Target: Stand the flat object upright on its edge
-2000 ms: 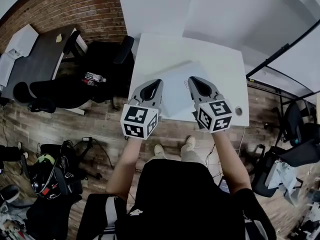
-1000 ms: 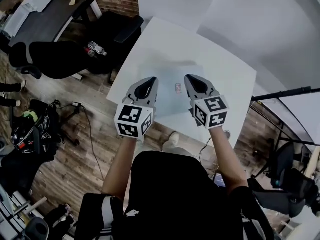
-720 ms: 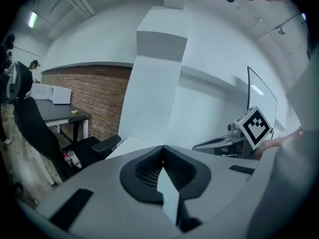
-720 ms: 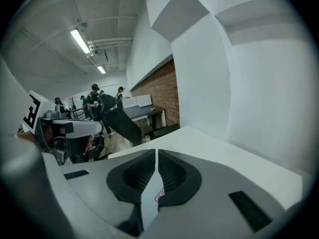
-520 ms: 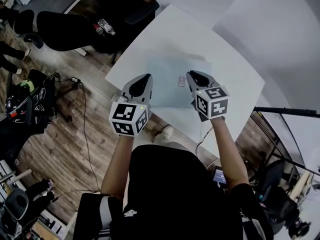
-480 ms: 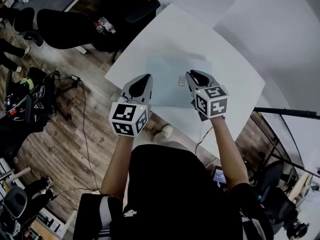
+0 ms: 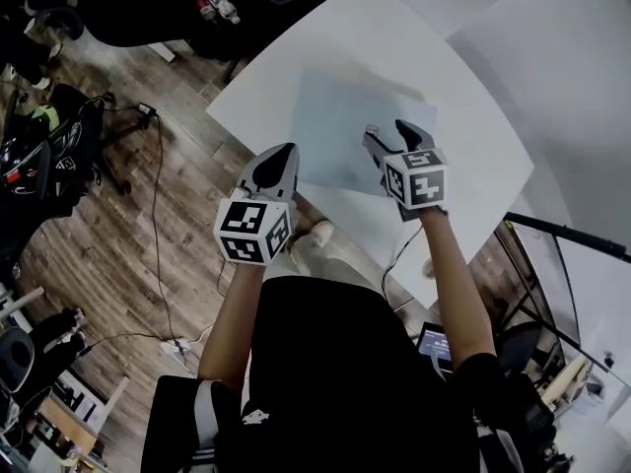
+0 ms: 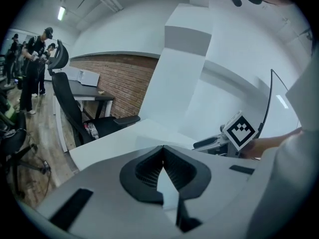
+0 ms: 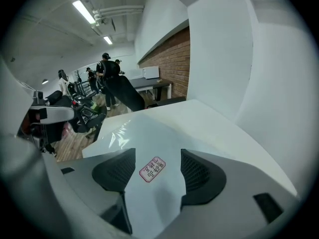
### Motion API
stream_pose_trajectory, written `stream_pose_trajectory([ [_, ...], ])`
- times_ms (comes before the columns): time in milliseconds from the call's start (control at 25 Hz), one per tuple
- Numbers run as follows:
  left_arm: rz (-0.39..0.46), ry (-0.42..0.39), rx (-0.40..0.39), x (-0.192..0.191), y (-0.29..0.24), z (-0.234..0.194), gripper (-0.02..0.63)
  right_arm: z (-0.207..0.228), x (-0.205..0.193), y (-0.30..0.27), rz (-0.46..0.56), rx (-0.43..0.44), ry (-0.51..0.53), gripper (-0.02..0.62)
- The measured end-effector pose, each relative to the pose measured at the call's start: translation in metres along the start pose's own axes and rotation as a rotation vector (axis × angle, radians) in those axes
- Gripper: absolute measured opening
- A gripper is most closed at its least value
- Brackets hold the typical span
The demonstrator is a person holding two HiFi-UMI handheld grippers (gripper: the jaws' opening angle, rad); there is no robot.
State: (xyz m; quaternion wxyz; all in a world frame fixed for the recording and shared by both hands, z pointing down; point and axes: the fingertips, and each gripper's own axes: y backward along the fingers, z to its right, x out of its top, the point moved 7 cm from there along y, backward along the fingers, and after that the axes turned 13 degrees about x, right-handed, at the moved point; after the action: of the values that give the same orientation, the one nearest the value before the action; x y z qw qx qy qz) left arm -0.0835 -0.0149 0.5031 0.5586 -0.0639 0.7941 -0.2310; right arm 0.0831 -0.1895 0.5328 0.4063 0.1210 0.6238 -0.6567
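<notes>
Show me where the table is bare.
Bare: the table strip between the pale sheet and the far edge, and the corner patch beyond the right gripper. Crowded: the sheet's near edge, where the right gripper's jaws have just been opening, nothing gripped, beside the shut left gripper.

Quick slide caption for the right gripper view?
Right gripper, jaws just opening wide, framing the small white red-printed card on the pale-blue sheet.
</notes>
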Motion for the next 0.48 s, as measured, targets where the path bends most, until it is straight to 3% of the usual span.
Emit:
stream_pose_trajectory([
  [160, -0.019, 0.036, 0.034, -0.015, 0.010, -0.008, 0.014, 0.004, -0.012, -0.007, -0.067, -0.010, 0.011, 0.282],
  [480, -0.066, 0.076, 0.008, -0.045, 0.016, -0.017, 0.014, 0.007, -0.032, -0.026, -0.129, -0.021, -0.012, 0.285],
])
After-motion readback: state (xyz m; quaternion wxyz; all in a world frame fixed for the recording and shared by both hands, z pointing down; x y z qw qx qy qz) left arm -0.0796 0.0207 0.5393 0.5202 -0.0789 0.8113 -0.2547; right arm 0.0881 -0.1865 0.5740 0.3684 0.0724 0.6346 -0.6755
